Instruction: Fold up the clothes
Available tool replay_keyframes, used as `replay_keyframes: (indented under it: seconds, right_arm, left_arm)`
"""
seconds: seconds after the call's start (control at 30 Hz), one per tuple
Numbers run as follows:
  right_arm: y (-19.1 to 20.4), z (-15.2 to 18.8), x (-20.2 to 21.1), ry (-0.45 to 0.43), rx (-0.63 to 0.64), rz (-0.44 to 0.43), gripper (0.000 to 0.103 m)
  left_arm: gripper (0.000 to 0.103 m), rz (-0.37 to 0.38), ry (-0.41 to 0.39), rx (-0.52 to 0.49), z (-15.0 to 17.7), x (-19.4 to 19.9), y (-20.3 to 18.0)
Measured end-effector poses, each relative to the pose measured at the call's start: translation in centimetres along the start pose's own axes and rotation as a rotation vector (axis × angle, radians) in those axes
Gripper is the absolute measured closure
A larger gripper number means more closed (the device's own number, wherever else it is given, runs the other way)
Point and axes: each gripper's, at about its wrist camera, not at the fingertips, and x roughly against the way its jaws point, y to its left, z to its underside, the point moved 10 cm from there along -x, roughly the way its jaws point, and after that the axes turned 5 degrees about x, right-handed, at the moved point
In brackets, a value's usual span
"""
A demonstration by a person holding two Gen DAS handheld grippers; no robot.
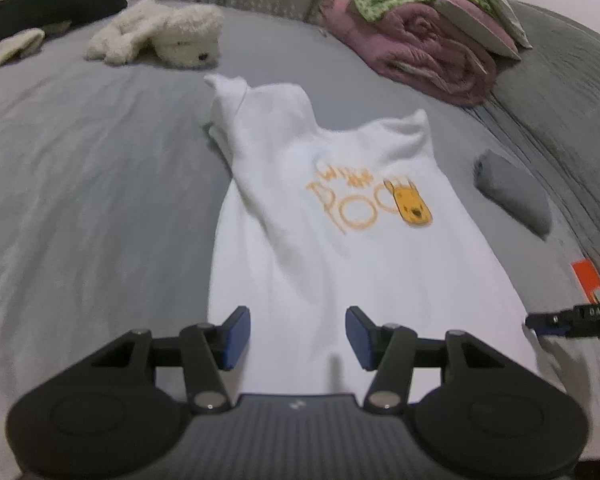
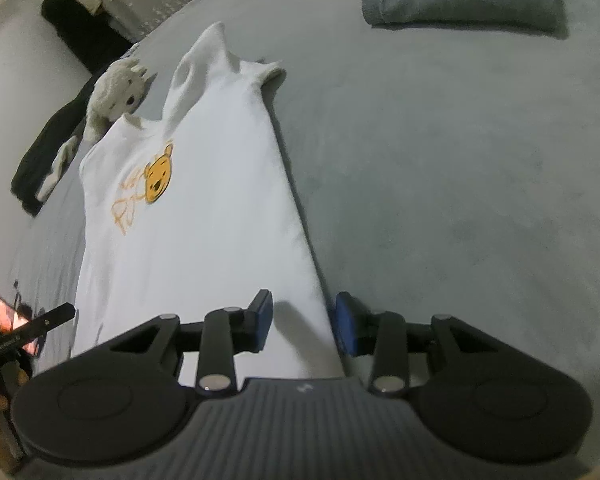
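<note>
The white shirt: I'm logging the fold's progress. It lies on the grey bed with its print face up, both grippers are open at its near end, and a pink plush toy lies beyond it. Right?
One detail is off. The plush toy is cream-white, as the left wrist view shows. The rest holds: the white shirt lies print up on the grey bed, with the left gripper and right gripper open at its near end.

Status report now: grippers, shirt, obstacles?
Left gripper open over shirt. Right gripper open at shirt edge. Plush beyond the shirt.

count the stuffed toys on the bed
1. A cream stuffed toy lies at the far end of the bed, beyond the white shirt and left of the folded blankets. More could be out of view.
</note>
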Motion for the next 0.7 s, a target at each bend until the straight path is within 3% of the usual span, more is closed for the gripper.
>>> replay_keyframes:
  seconds: [0.27, 0.4, 0.57, 0.7]
  right_arm:
    - [0.3, -2.7, -1.3, -0.067, -0.102, -0.059, 0.063]
    - [0.0, -4.2, -2.1, -0.123, -0.212, -0.137, 0.063]
    - [-1.2, -6.5, -3.9, -0.178, -0.418, -0.265, 0.063]
    - [-1.6, -8.5, -5.4, -0.221, -0.467, -0.315, 0.063]
  left_arm:
    - [0.049, 0.027, -0.100, 0.033, -2.2, -3.8, -2.6]
    - [0.049, 0.010, -0.156, 0.030, -2.4, -5.5, -2.9]
    - [0.049, 0.002, -0.182, 0.020, -3.2, -6.6, -2.8]
    - [0.048, 0.012, -0.170, 0.022, -3.6, -6.7, -2.7]
